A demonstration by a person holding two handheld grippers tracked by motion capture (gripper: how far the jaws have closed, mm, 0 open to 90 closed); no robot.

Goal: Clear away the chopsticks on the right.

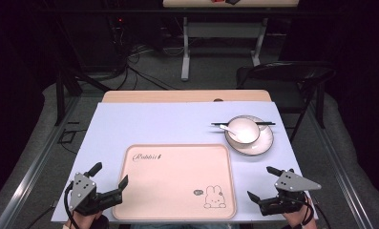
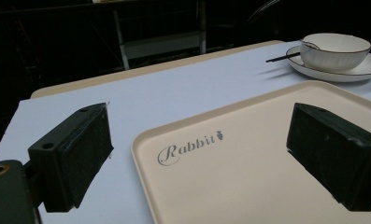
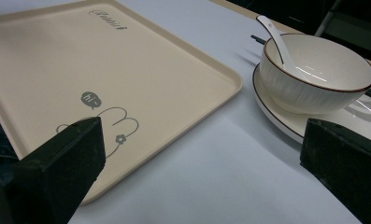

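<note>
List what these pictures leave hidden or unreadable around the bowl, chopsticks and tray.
- Chopsticks: the middle is hidden behind the bowl in the high view.
- Spoon: its scoop is hidden behind the bowl's near wall in the right gripper view.
- Tray: its near edge is cut off by the frame in the left gripper view.
- Plate: partly hidden behind a jaw.

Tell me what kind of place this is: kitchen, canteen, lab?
Probably a lab or recording room staged as a meal setup, not a real dining room. A tray, bowl and plate sit on a paper-covered table; behind are loose cables, another bench and dark surroundings.
</note>
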